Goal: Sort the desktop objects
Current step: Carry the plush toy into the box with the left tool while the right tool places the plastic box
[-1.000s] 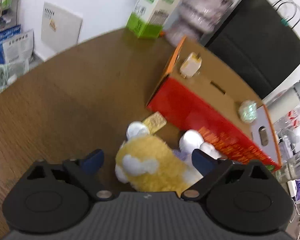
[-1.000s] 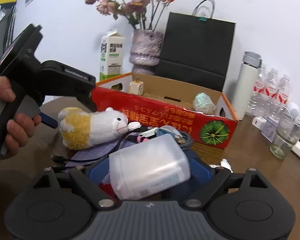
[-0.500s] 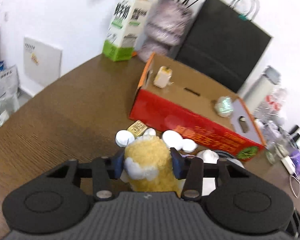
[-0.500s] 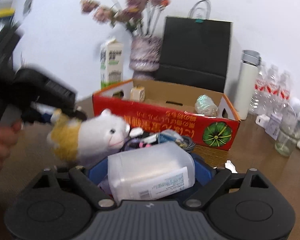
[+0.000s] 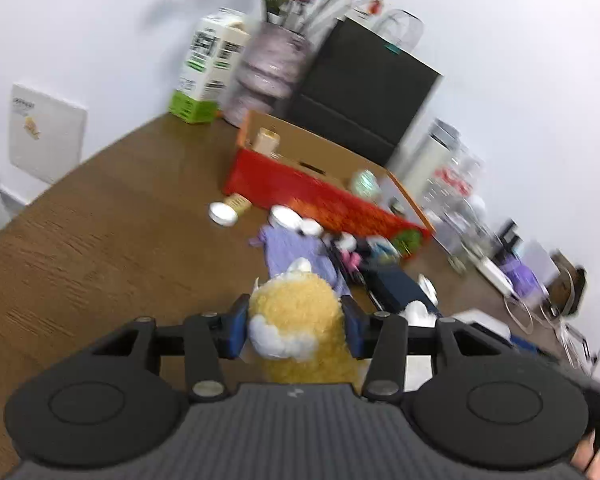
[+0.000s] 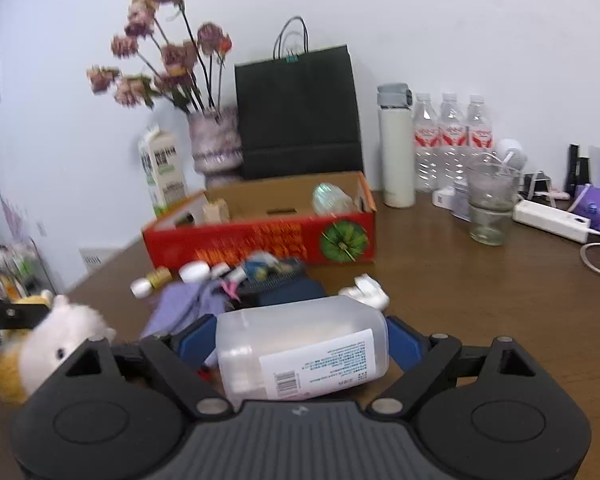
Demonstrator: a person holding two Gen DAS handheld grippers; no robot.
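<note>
Left wrist view: left tongs (image 5: 296, 322) clamped on fluffy yellow-and-white plush animal (image 5: 300, 316), held above brown wooden bench (image 5: 100, 232), near side of red cardboard box (image 5: 324, 196). Purple cloth (image 5: 296, 252) lies between plush and box.

Right wrist view: right tongs (image 6: 302, 346) gripping translucent plastic bottle with white label (image 6: 300, 352), lying sideways, in front of the box (image 6: 260, 236). Plush (image 6: 48, 344) far left of bottle.

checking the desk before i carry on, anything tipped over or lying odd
Yes: a small white-capped bottle lies on its side on the table in front of the red cardboard box, beside a loose heap of purple cloth and cables.
</note>
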